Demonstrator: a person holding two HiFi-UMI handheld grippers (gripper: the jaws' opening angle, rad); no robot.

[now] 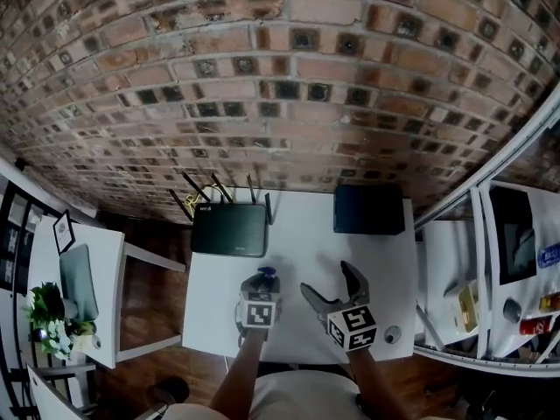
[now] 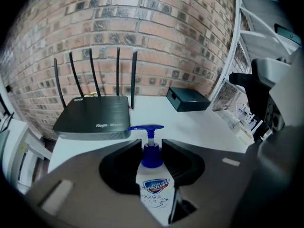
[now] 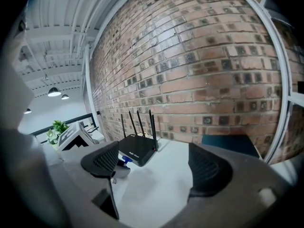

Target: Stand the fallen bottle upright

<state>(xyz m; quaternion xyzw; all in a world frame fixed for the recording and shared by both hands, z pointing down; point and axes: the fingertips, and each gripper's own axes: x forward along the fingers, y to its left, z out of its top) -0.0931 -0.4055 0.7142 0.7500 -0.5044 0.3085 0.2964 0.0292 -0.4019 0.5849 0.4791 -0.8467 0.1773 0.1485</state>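
The left gripper (image 2: 152,156) is closed on the white plastic pump bottle (image 2: 155,188). Its dark jaws press the bottle's sides just under the blue collar, and the blue pump head (image 2: 146,127) pokes out past the jaw tips toward the flat black router with four upright antennas (image 2: 92,118). In the head view the left gripper (image 1: 260,287) and bottle sit in front of the router (image 1: 229,229), on the person's side, with a strip of bare white worktop (image 1: 302,256) between them. No view shows whether the bottle's base touches the worktop.

The right gripper (image 3: 154,163) stands wide open with nothing between its jaws. In the head view it (image 1: 331,285) hangs to the right of the router and nearer the person, apart from the left gripper.

A closed black rectangular box (image 1: 372,209) lies right of the router, with a bare gap between them. Both back onto the brick wall (image 1: 280,86). The surface from the router out to the worktop's near edge is open, apart from a small round grey thing (image 1: 392,332) by the near right corner. A white metal frame (image 1: 477,226) runs close along the edge to the right of the router.
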